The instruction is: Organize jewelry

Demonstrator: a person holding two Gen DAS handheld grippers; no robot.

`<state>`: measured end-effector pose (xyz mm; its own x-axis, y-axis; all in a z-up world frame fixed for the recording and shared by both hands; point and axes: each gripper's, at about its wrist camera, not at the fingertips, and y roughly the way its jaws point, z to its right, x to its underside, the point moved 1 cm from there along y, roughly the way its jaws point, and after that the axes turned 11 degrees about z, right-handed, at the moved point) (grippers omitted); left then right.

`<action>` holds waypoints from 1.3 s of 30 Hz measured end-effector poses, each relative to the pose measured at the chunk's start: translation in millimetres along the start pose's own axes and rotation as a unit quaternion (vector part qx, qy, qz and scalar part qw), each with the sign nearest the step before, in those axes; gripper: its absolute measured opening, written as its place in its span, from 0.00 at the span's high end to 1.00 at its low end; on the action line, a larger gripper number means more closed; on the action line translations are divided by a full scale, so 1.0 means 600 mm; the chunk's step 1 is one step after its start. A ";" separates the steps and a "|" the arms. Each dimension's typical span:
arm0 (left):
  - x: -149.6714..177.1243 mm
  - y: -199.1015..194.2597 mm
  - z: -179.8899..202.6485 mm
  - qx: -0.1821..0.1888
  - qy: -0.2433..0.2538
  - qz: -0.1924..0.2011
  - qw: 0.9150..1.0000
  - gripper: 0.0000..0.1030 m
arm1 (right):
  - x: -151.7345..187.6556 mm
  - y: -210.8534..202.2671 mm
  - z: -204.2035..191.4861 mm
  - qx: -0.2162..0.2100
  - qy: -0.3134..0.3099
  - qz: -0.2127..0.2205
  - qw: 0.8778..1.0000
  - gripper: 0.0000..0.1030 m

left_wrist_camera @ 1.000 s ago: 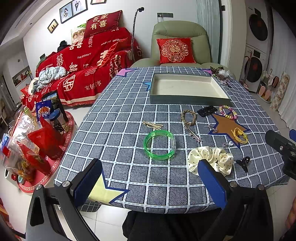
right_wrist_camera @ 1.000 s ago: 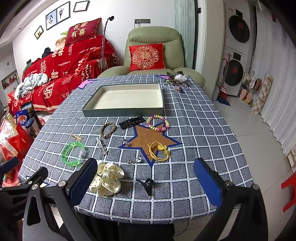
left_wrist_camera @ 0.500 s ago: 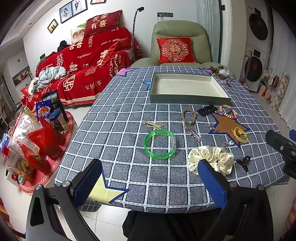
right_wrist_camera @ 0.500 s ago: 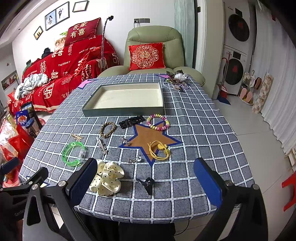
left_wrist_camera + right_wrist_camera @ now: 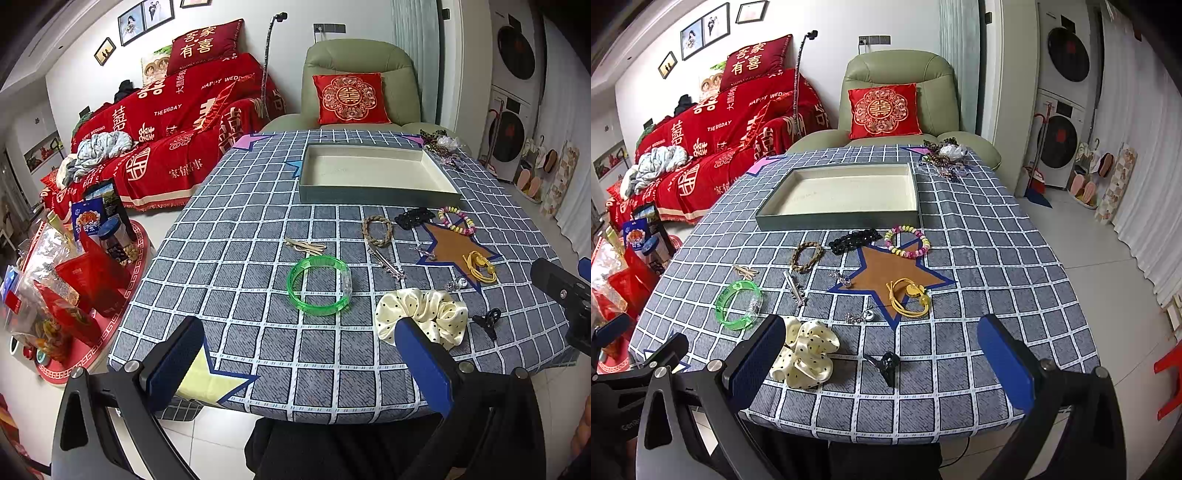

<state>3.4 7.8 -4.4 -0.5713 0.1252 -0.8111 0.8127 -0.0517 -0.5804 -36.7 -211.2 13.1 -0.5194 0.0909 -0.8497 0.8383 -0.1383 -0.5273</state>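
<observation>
From the left wrist view, the left hand-held gripper (image 5: 299, 365) hangs at the near edge of the counter (image 5: 240, 229) with its jaws wide apart and nothing between them. Straight ahead of it lies the green bangle (image 5: 319, 285), flat on the checked cloth, with the polka-dot scrunchie (image 5: 421, 314) just to its right. The empty tray (image 5: 376, 192) sits well beyond, at the far side. To my eye the bangle is this side's natural first pick: come down over one wall of the ring, not across the whole hoop, so the smooth plastic doesn't skate away.

From the right wrist view, the right hand-held gripper (image 5: 886, 365) is likewise spread open and empty, poised over the near edge. The small black claw clip (image 5: 885, 363) lies between its fingers' line, the scrunchie close by its left finger, the yellow hair tie (image 5: 910, 297) further in on the brown star. The scrunchie should squash easily; pinch it through the middle.
</observation>
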 end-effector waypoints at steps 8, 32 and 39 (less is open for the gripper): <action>0.004 0.003 -0.001 -0.001 0.000 -0.002 1.000 0.00 | 0.002 0.001 0.002 -0.001 0.000 0.000 1.000 0.00; 0.004 0.006 -0.002 -0.001 0.001 -0.005 1.000 0.00 | 0.003 0.002 0.001 -0.001 0.002 -0.001 1.000 0.00; 0.003 0.008 -0.002 -0.001 0.002 -0.007 1.000 0.00 | 0.005 0.004 0.001 -0.002 0.001 -0.003 1.000 0.00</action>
<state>6.3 9.3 -8.7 -0.5819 0.1301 -0.8027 0.8050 -0.0482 -0.5914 -36.3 -212.0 9.5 -0.5240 0.0934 -0.8466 0.8359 -0.1343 -0.5322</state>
